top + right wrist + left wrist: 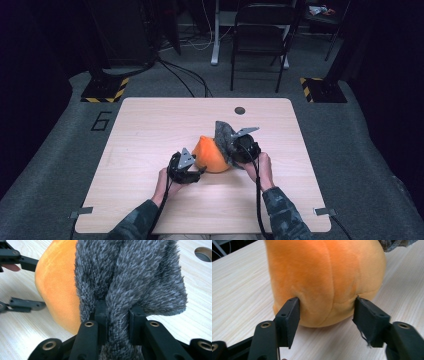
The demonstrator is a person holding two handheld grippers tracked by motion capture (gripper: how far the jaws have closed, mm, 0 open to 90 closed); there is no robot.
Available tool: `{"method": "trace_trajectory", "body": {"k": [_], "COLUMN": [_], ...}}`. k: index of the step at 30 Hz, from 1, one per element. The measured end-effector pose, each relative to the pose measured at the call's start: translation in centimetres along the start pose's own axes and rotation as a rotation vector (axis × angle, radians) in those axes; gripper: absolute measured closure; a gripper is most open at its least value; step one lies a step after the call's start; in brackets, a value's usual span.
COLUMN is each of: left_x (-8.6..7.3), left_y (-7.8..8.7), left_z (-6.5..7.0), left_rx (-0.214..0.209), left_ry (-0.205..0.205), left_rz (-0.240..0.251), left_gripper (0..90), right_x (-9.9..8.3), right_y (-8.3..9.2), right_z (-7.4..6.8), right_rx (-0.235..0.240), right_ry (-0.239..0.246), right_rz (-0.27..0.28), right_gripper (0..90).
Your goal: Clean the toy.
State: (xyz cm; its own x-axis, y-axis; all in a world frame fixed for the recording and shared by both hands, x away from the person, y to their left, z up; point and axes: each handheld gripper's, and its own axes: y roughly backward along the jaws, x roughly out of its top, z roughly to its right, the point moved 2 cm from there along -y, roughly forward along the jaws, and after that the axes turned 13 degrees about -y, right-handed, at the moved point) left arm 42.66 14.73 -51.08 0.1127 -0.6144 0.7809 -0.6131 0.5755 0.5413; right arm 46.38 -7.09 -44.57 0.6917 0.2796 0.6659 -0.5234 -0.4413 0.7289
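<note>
High cam overhead; gripper cams close, prob. sharing orange plush (327, 280).

Overhead light falls evenly on the pale wooden table (150, 130), while the room around it sinks into near darkness, black at the far left and right. The high view is soft and grainy. Both gripper views are bright, close and sharper, with faint shadows.

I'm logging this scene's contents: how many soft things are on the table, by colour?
Orange rounded plush cushion: 1
Grey fuzzy fabric piece: 1
Total: 2
</note>
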Motion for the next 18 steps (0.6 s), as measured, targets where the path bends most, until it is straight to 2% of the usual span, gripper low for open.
{"method": "trace_trajectory", "body": {"k": [1, 3, 4, 6, 7, 8, 10, 12, 13, 15, 18], "left_x": [-0.2, -0.3, -0.3, -0.4, -0.4, -0.3, -0.2, 0.0, 0.0, 0.2, 0.3], "left_y": [-0.3, -0.3, -0.2, -0.1, -0.1, 0.1, 0.3, 0.6, 0.7, 0.8, 0.9], "left_z": [0.1, 0.0, -0.1, -0.1, -0.2, -0.3, -0.4, -0.6, -0.7, -0.4, -0.3], "left_rx": [0.013, 0.012, 0.010, 0.009, 0.007, 0.005, -0.001, -0.024, -0.022, -0.038, -0.056], "left_ry": [0.017, 0.024, 0.038, 0.050, 0.053, 0.071, 0.077, 0.114, 0.109, 0.155, 0.153], "left_rz": [0.016, 0.020, 0.030, 0.036, 0.040, 0.050, 0.053, 0.073, 0.073, 0.091, 0.078], "left_gripper": [50.6, 61.9, 61.9, 69.9, 71.8, 74.3, 74.7, 75.4, 75.4, 75.5, 75.4], "right_x": [0.0, 0.0, 0.0, 0.1, 0.2, 0.4, 0.6, 1.0, 1.1, 1.5, 1.6], "right_y": [0.0, 0.0, 0.0, 0.1, 0.2, 0.7, 1.0, 2.0, 2.4, 3.2, 3.3], "right_z": [0.0, 0.0, 0.1, 0.1, 0.2, 0.2, 0.2, -0.3, -0.5, -1.6, -2.4], "right_rx": [0.001, 0.006, 0.010, 0.012, 0.017, 0.020, 0.025, 0.037, 0.051, 0.087, 0.118], "right_ry": [0.002, -0.002, -0.001, -0.012, -0.002, -0.017, -0.012, -0.004, -0.001, 0.011, 0.024], "right_rz": [0.000, 0.001, -0.002, 0.004, 0.007, 0.022, 0.035, 0.061, 0.068, 0.097, 0.107], "right_gripper": [73.7, 73.7, 73.7, 73.7, 73.8, 73.8, 73.8, 73.8, 73.8, 73.7, 73.6]}}
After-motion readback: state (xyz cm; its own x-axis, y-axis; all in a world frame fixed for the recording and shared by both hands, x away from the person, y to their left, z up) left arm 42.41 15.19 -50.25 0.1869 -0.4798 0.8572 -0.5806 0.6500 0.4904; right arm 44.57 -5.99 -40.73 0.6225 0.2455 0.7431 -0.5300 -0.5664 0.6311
